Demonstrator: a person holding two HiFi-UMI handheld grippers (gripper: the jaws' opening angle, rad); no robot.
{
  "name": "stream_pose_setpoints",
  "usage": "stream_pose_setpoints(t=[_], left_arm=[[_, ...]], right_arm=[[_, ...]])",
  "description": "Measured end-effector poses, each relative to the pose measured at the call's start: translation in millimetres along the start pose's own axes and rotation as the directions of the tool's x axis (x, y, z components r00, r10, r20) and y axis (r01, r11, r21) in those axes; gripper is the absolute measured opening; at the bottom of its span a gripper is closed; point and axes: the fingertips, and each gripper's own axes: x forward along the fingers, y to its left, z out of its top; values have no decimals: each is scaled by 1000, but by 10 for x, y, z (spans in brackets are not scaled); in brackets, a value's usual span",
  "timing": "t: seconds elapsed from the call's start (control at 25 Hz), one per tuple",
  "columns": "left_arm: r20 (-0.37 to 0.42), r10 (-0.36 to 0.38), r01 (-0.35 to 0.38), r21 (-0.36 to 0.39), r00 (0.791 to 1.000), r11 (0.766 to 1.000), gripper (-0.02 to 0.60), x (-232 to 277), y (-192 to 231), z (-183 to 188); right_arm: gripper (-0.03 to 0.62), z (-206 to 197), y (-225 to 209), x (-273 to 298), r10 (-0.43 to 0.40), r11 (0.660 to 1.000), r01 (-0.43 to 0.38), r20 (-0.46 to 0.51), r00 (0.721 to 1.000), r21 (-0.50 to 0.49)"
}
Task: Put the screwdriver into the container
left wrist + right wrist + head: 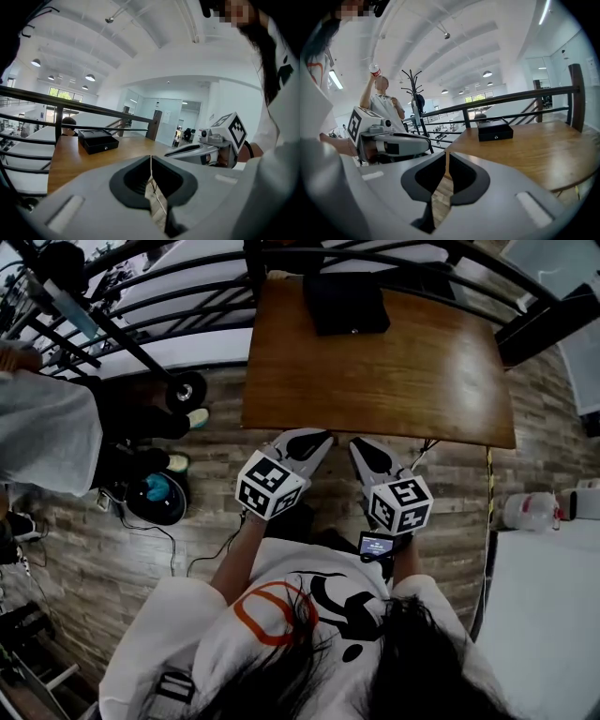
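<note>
Both jaws closed, empty: left gripper [317, 439], right gripper [360, 444]; one container [345, 301] on one table [375, 376].

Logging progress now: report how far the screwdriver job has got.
Nothing looks done: no screwdriver shows in any view, and the black container sits at the far end of the table. In hand: nothing; the left tongs and right tongs are both shut and empty, short of the table's near edge. Left: everything, finding the screwdriver, gripping it, putting it in the container.
</note>
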Motion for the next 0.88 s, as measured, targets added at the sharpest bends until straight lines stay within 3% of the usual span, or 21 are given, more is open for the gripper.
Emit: stream_pose_setpoints(t=[0.6,0.88], left_arm=[[8,57,-57,22,998,998,14,-89,-1369,-270],[16,68,-68,29,998,997,15,-219,-1746,-424]], right_arm=[[49,-438,139,-1216,71,997,-71,44,996,-6],[49,-605,279,-1530,86,996,-86,69,994,-2]])
